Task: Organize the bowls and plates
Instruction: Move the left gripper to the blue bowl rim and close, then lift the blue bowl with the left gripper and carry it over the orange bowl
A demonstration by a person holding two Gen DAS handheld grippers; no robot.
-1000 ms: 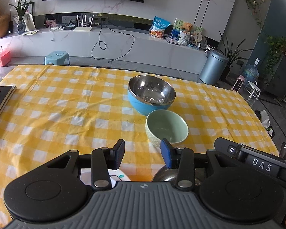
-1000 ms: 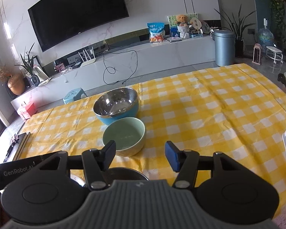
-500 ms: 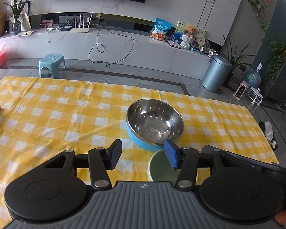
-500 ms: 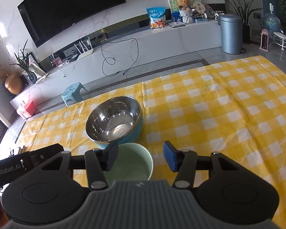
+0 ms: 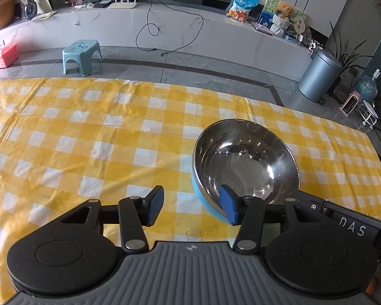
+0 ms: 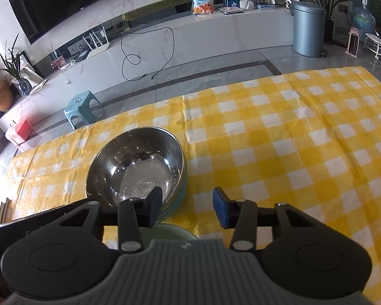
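Note:
A steel bowl with a blue outside (image 5: pixel 246 162) stands on the yellow checked tablecloth (image 5: pixel 89 139); it also shows in the right wrist view (image 6: pixel 137 165). My left gripper (image 5: pixel 191 206) is open and empty, its right finger over the bowl's near left rim. My right gripper (image 6: pixel 188 204) is open and empty, its left finger over the bowl's near right rim. A pale green bowl (image 6: pixel 170 232) lies just under the right gripper, mostly hidden. The right gripper's body shows at the right of the left wrist view (image 5: pixel 348 218).
The table's far edge (image 5: pixel 165 82) runs across the view, with grey floor beyond. A teal stool (image 5: pixel 81 56), a grey bin (image 5: pixel 320 76) and a white TV bench (image 5: pixel 165 25) stand past the table.
Both grippers have moved forward over the table. The steel bowl is now close under the fingertips and the green bowl has slipped beneath the grippers. Jaws stay open.

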